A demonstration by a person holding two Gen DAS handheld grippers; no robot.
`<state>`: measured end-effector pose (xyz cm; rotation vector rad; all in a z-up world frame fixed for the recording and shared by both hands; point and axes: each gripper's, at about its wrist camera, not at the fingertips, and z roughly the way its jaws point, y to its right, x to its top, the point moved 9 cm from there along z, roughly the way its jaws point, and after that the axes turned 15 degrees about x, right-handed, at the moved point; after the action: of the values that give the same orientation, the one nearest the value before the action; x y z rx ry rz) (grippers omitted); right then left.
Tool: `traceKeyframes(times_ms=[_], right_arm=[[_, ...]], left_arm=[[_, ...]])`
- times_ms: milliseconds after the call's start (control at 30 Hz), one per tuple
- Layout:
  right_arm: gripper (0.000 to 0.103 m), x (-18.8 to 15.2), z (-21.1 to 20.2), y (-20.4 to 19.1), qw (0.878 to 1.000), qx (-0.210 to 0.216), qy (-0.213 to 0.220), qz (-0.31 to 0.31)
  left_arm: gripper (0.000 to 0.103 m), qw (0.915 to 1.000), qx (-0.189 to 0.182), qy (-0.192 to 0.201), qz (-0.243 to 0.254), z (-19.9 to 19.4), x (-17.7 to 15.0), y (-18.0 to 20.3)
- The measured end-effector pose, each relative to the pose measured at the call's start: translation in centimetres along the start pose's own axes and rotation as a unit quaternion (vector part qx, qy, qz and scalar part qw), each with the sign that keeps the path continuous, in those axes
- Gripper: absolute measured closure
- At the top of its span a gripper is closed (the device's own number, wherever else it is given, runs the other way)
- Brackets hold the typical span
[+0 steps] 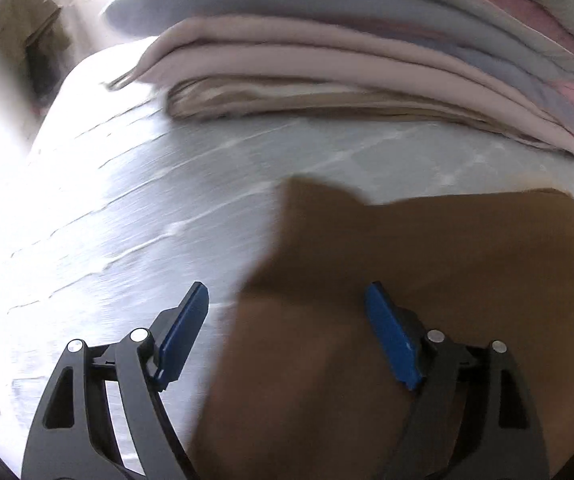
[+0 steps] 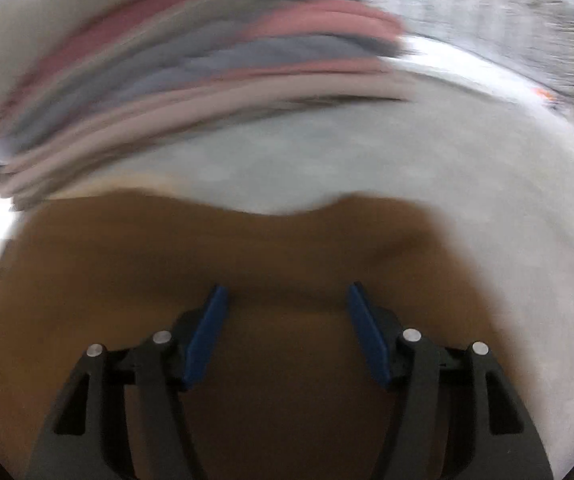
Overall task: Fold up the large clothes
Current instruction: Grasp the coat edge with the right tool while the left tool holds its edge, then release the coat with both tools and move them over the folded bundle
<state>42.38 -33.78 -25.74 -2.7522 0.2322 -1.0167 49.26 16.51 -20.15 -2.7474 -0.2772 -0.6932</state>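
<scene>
A brown garment [image 1: 427, 280] lies on the pale bed sheet [image 1: 127, 208], near a stack of folded clothes [image 1: 347, 68]. Left gripper [image 1: 287, 332] & right gripper [image 2: 287, 328] hover wide open over the fabric, gripping nothing, apparently lining up w/ an edge to fold.

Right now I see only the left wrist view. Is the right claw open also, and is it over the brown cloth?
Observer: Yes, the right claw is open, both blue fingers over the brown cloth.
Operator: How does the cloth's far edge look there?
Observer: It runs wavy across the view, with a raised bump on its right side.
Operator: Anything beyond the folded stack?
Observer: To the right of the folded stack, a bright white strip crosses the grey surface; motion blur hides what it is.
</scene>
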Motion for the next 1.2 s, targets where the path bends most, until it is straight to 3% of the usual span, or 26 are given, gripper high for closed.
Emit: traceKeyframes(times_ms=[67,167,267,367,467,533,633,767,900,967,1100,1200], right_arm=[[0.042,-0.3,-2.2,3.5,0.999,-0.044,0.004,0.030],[0.040,0.2,-5.3,3.8,0.998,-0.054,0.025,0.017],[0.038,-0.8,-8.8,-2.1,0.998,-0.011,0.049,-0.038],[0.030,-3.8,-10.1,-9.8,0.993,0.035,0.046,-0.105],[0.030,-8.4,-10.1,-16.0,0.986,0.079,0.025,-0.144],[0.030,-10.2,-9.5,-16.9,0.986,0.085,0.012,-0.145],[0.030,-13.0,-8.9,-15.0,0.992,0.069,-0.010,-0.107],[0.030,-15.4,-10.3,-9.2,0.997,0.057,-0.019,-0.054],[0.030,-16.5,-14.2,-3.1,0.999,0.005,-0.009,-0.032],[0.031,-16.6,-15.9,-0.7,1.000,0.005,-0.001,-0.018],[0.029,-15.7,-19.3,0.1,0.999,-0.035,0.034,-0.016],[0.029,-14.8,-20.6,-2.6,0.998,-0.006,0.061,-0.018]], left_arm=[[0.026,0.9998,0.011,-0.005,-0.017,0.0,0.2,-2.0],[0.026,0.9991,-0.012,0.019,-0.035,-2.9,0.7,-2.9],[0.025,0.9968,-0.057,0.051,-0.021,-7.7,-0.2,-0.9],[0.011,0.9895,-0.127,0.068,0.011,-13.5,-4.2,3.6],[0.009,0.9845,-0.159,0.067,0.031,-16.1,-8.2,6.7],[0.009,0.9850,-0.155,0.063,0.041,-16.0,-10.3,7.7],[0.009,0.9884,-0.138,0.034,0.055,-14.1,-13.5,7.5],[0.009,0.9903,-0.107,0.048,0.075,-13.5,-15.7,4.4],[0.009,0.9898,-0.108,0.052,0.077,-13.6,-16.7,1.6],[0.009,0.9896,-0.104,0.058,0.081,-14.3,-16.9,0.6],[0.009,0.9924,-0.093,0.064,0.049,-16.0,-16.3,-1.9],[0.009,0.9921,-0.106,0.065,0.014,-17.3,-15.5,-1.9]])
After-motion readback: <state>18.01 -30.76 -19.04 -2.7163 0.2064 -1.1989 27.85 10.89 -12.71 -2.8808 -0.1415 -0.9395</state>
